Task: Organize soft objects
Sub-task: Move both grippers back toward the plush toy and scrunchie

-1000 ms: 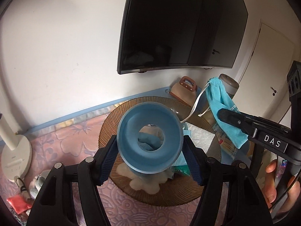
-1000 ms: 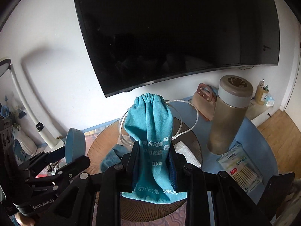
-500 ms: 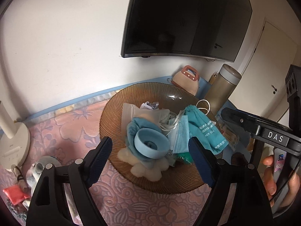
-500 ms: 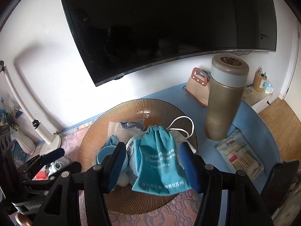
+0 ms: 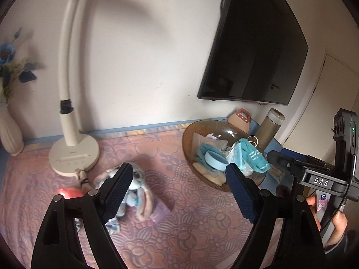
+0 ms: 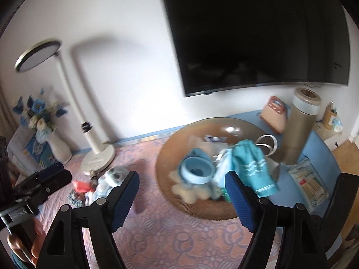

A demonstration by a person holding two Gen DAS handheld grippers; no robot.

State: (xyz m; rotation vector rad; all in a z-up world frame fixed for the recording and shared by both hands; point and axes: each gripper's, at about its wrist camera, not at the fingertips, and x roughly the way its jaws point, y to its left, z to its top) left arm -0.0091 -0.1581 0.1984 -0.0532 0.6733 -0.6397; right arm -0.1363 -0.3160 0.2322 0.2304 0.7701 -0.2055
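A brown glass bowl (image 5: 190,134) (image 6: 166,157) on the table holds soft things: a light blue ring (image 5: 215,160) (image 6: 196,168), a teal drawstring pouch (image 5: 253,157) (image 6: 253,165), face masks and a cream fluffy piece (image 6: 184,190). A blue-grey plush toy (image 5: 136,190) (image 6: 107,179) lies on the pink cloth near the lamp base, with a red packet (image 5: 68,194) (image 6: 80,186) beside it. My left gripper (image 5: 178,189) is open and empty, above the cloth between toy and bowl. My right gripper (image 6: 181,196) is open and empty, in front of the bowl.
A white desk lamp (image 5: 71,154) (image 6: 98,157) stands at the left, a white vase with blue flowers (image 6: 56,148) beyond it. A tan flask (image 6: 300,130), a pink mirror case (image 6: 274,114) and a pack of cotton swabs (image 6: 310,188) sit right of the bowl. A TV hangs on the wall.
Both grippers let go of the ring and the pouch, which now lie in the bowl. Both have since pulled back and swung left, bringing the lamp and plush toy into view.
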